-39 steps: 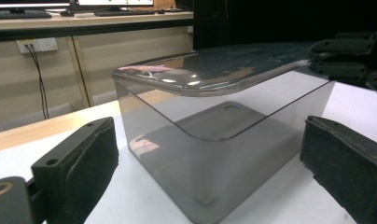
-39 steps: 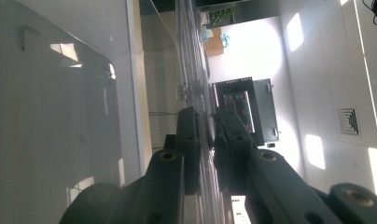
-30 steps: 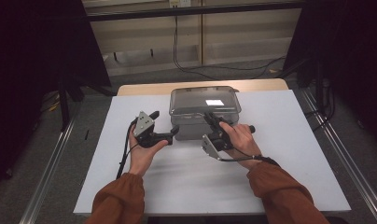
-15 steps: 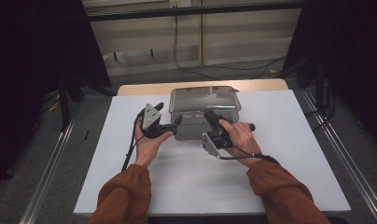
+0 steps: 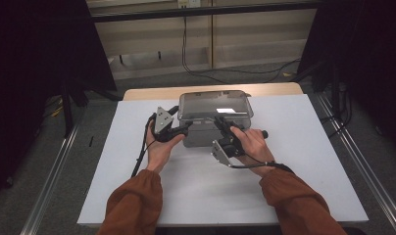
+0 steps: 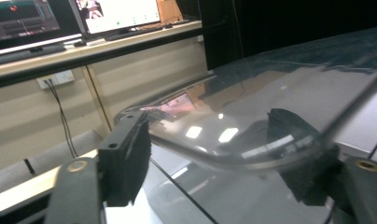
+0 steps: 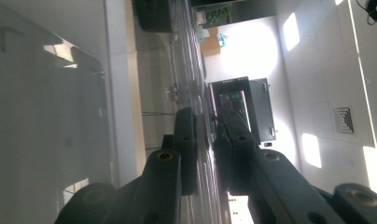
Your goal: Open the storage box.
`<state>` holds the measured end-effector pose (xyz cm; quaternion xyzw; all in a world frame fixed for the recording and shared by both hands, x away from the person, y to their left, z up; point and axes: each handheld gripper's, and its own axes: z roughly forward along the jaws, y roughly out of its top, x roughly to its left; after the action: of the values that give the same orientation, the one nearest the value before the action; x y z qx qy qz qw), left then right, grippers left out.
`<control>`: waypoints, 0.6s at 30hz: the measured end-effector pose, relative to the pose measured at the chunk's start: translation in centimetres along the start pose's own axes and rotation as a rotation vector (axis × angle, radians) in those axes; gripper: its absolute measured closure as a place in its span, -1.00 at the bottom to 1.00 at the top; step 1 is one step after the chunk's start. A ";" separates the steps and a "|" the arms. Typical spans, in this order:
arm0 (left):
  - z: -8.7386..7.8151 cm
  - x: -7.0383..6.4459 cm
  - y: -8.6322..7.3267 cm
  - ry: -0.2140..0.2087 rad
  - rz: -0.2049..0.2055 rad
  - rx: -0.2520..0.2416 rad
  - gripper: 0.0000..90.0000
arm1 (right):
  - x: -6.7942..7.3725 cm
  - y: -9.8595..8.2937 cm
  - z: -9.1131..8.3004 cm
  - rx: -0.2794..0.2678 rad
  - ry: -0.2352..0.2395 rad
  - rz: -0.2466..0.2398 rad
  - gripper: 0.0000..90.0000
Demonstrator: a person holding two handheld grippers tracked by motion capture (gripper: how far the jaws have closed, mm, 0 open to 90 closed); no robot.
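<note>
Clear plastic lid (image 5: 213,104) on grey container (image 5: 201,135), left gripper (image 5: 182,130) jaws apart around its left corner, right gripper (image 5: 220,123) clamped on near edge.

- A tabletop (image 5: 304,161) stands in the middle of the high view, covered by a large white sheet (image 5: 196,191).
- A strip of bare wood shows along its far edge.
- A grey box with a clear lid (image 5: 213,105) rests on the sheet, at the middle toward the far edge.
</note>
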<state>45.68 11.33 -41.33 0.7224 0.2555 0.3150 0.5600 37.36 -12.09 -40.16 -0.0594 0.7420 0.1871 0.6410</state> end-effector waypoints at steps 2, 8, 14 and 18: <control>0.0 0.1 0.0 0.005 0.004 -0.011 -0.14 | 0.2 -0.1 0.0 -0.003 0.000 0.005 0.75; 0.0 0.2 0.0 0.014 0.004 -0.016 -0.08 | 0.1 -0.3 0.0 -0.005 0.009 0.058 0.66; -0.1 0.3 0.0 0.017 -0.001 -0.019 -0.03 | -0.1 -1.2 0.1 -0.013 0.030 0.203 0.41; -0.1 0.4 0.1 0.014 -0.002 -0.022 0.01 | -0.7 -2.0 -0.1 -0.032 0.050 0.348 0.01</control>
<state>45.83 11.68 -41.17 0.7137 0.2567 0.3222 0.5665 38.09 -14.10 -39.88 0.0549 0.7536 0.3056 0.5793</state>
